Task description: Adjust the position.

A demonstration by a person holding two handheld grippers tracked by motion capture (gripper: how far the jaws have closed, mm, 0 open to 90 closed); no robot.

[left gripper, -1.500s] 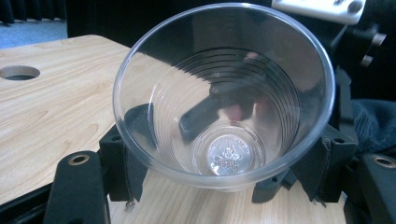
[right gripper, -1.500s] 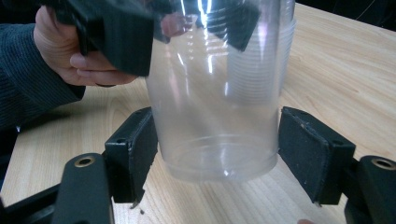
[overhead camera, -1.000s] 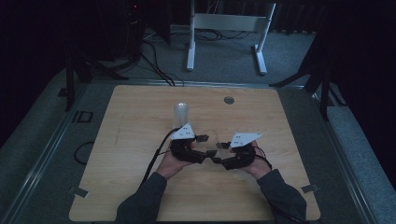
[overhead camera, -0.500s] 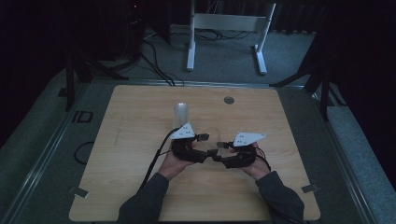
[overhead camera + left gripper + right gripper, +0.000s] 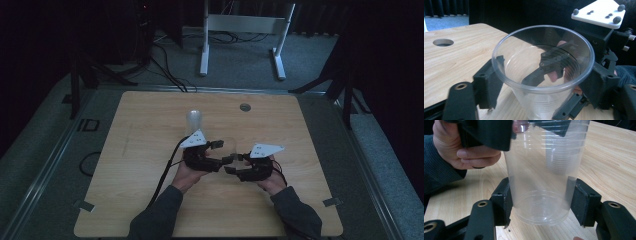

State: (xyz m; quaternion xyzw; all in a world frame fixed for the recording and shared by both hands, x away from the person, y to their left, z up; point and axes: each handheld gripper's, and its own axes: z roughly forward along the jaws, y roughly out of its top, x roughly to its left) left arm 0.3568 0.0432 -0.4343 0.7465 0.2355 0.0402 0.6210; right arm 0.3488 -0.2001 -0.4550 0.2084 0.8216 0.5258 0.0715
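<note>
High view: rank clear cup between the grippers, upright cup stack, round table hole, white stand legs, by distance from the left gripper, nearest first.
1. Clear cup: between the fingers of the left gripper, on the right gripper's side.
2. Cup stack: upright on the table just beyond the left gripper.
3. Table hole: near the far edge, further right.
4. White stand legs: on the floor past the table.

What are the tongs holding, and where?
A clear plastic cup. The right tongs clamp its base; the left tongs sit around its upper wall, just under the rim.
</note>
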